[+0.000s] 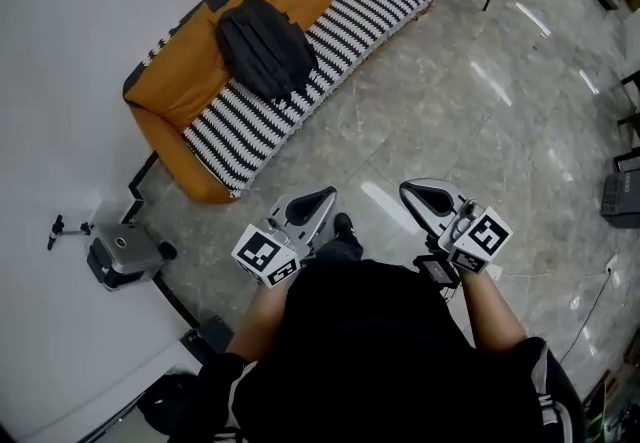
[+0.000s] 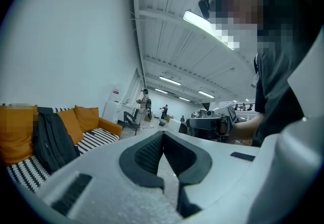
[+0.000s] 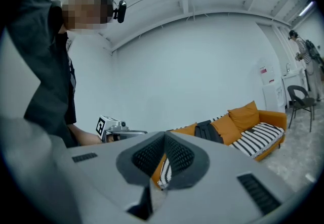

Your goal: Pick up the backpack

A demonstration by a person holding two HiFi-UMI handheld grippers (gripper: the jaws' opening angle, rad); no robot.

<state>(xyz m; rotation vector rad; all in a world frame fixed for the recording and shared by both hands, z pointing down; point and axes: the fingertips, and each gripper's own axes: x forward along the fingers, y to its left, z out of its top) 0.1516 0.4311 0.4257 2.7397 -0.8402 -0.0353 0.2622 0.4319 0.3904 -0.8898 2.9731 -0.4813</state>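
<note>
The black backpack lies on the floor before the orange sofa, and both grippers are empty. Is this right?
No. The backpack is not on the floor; it lies on the sofa, as the head view shows. The left gripper and right gripper are indeed empty.

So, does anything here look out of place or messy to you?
Nothing really stands out. The dark backpack leans slumped against the orange sofa, on its striped cover, which lies flat. No spill or damage shows.
</note>
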